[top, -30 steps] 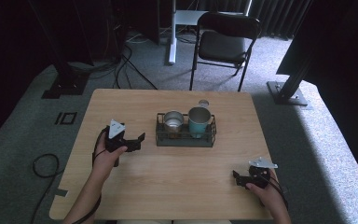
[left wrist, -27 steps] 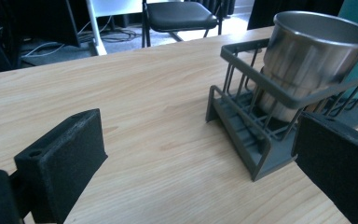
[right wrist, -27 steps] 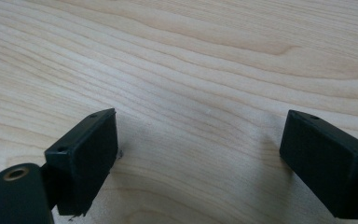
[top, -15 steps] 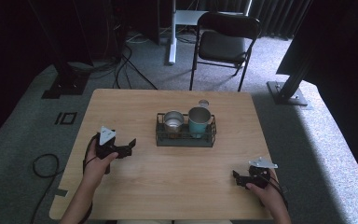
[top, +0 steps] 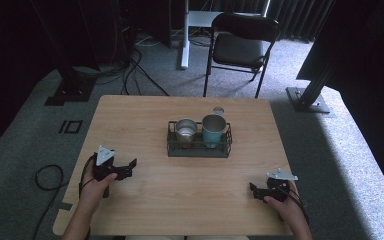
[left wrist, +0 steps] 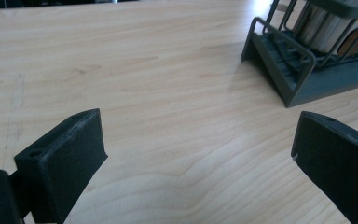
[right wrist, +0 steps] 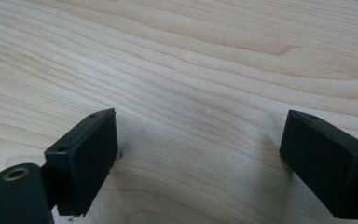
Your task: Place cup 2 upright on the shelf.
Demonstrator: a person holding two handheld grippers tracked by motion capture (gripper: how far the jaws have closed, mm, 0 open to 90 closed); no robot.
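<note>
**Both grippers wide and empty, rack of cups at mid-table**

While the dark wire rack (top: 198, 149) sits near the middle of the pale wooden table (top: 190, 200), the two hand-held grippers rest low over the near part of the board, well apart from each other. Inside the rack stand a shiny steel cup (top: 185, 130) on its left and a taller teal metal cup (top: 213, 130) on its right, side by side and upright. A small round silvery thing lies on the table just behind the teal cup; what it is cannot be told.

Held in the person's left hand, the left gripper (top: 130, 167) lies near the table's left edge, with its jaws spread wide and nothing between them. Its own view looks across bare wood toward the rack's near corner (left wrist: 279, 70), which stands well clear of the jaws.

At the near right, the right gripper (top: 253, 190) is likewise parted wide, holding nothing; its view (right wrist: 200, 154) shows wood grain between its black jaws, which hover close over the surface.
</note>
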